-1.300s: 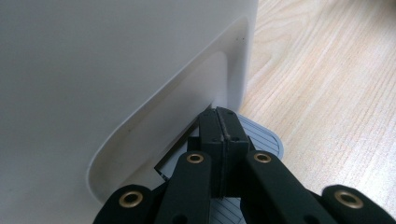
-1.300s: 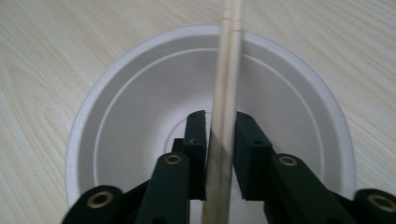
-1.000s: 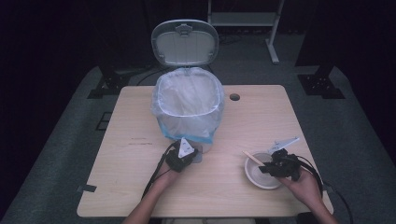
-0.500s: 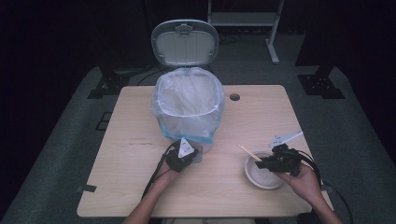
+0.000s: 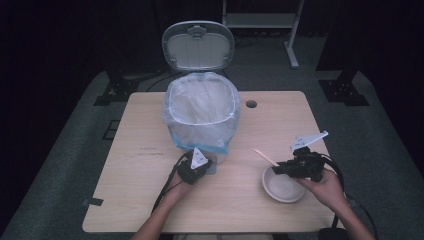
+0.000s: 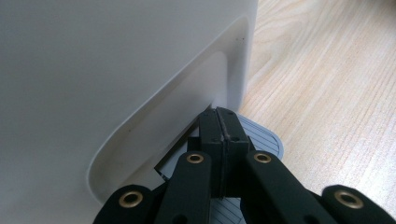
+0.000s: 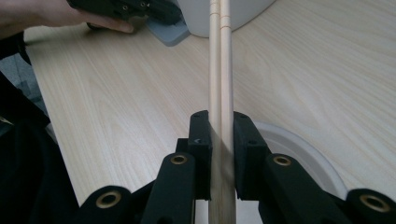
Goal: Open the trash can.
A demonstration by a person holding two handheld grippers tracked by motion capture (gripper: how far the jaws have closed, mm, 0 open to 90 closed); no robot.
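The right gripper (image 7: 219, 140), lower right of the high view, is clamped on a pair of chopsticks (image 7: 220, 56) above the bowl (image 5: 283, 185); the left gripper (image 6: 223, 126), jaws pressed together, is set on the pedal (image 6: 264, 137) of the bin (image 5: 201, 112) at centre; the pedal is best kept depressed, the chopsticks carried level over the rim.

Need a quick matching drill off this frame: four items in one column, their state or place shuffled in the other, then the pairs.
1. trash bin
2. chopsticks
3. bowl
4. left gripper

A. clamped in the right gripper
B. shut, on the grey pedal
C. lid up, lined with a bag
D. on the table under the right hand

Pairs: 1-C, 2-A, 3-D, 4-B
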